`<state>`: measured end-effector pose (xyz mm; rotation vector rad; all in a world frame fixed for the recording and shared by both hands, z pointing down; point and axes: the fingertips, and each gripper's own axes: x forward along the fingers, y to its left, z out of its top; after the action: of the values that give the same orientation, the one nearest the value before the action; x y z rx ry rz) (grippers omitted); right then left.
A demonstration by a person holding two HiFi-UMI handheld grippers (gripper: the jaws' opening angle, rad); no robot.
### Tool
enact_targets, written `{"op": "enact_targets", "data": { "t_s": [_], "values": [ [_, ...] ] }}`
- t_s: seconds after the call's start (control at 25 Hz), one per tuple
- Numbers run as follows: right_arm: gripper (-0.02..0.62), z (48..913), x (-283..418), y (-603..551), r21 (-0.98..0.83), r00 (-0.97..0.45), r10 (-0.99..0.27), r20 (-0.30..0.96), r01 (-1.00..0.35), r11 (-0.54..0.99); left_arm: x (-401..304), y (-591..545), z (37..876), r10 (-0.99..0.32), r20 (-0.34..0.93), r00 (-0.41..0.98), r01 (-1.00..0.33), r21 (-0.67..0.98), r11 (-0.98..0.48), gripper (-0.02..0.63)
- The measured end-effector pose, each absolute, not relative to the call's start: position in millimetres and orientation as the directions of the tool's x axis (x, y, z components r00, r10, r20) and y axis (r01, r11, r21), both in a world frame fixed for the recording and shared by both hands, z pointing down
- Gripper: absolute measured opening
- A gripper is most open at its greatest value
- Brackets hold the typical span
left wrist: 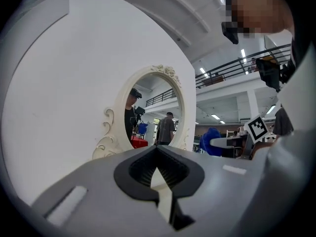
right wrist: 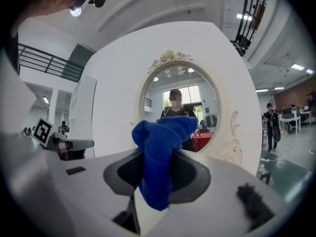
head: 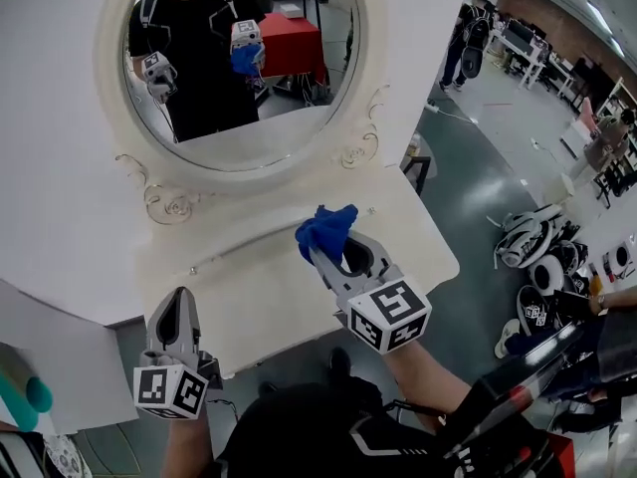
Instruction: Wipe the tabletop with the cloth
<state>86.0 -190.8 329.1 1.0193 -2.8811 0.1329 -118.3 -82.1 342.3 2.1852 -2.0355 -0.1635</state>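
A bunched blue cloth hangs over the white tabletop, with my right gripper shut on it. In the right gripper view the cloth fills the gap between the jaws and droops down over them. My left gripper is at the lower left, near the tabletop's front left edge, its jaws together with nothing between them. The left gripper view shows its dark pads meeting at the tip, and the blue cloth off to the right.
An oval mirror in an ornate cream frame stands at the back of the table and reflects the person and both grippers. The grey floor to the right holds bags and gear. A person stands far off.
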Motion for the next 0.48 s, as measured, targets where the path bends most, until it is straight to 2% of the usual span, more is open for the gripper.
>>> {"op": "enact_targets", "data": {
  "t_s": [0.48],
  "values": [
    [0.129,329,77,-192,-0.043,-0.756,-0.644,0.121,-0.652,0.757,-129,-83,335,-0.995,0.017,0.094,-0.980,0.176,-0.090,0.008]
  ]
}}
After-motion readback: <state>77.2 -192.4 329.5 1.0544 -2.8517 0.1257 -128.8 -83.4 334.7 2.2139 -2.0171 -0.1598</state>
